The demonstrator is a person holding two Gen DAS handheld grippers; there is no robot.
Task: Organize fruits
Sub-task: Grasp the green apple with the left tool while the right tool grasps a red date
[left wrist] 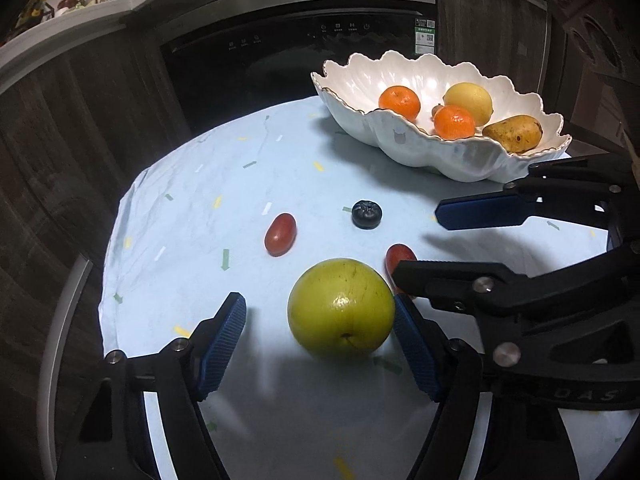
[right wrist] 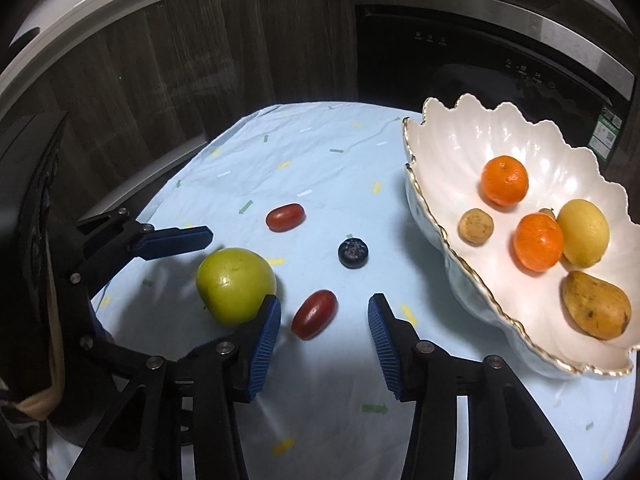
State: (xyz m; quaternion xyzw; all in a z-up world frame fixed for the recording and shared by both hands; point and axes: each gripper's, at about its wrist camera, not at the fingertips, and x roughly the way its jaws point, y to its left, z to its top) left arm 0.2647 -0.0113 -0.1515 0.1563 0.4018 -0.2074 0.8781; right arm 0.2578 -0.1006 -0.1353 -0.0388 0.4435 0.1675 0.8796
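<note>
We see our left gripper (left wrist: pixel 320 312) spread around the round green apple (left wrist: pixel 341 307) on the pale blue tablecloth (left wrist: pixel 224 184), its right pad perhaps touching. Our right gripper (right wrist: pixel 324 316) stands spread around a dark red oval grape (right wrist: pixel 314 314), clear of it.

Two hand-held grippers, matte black frames, blue finger pads.

Left gripper (left wrist: pixel 320 338): black angular linkage arms, round silver screws at the pivots, ribbed blue pads (left wrist: pixel 222 344) on the inner finger faces. Right gripper (right wrist: pixel 324 338): same build, silver pivot screws, ridged blue pads (right wrist: pixel 264 344); the left wrist view shows pale embossed letters on its black body, only partly legible. Triangular cut-outs in the frame plates of both. No sleeve or hand visible.
</note>
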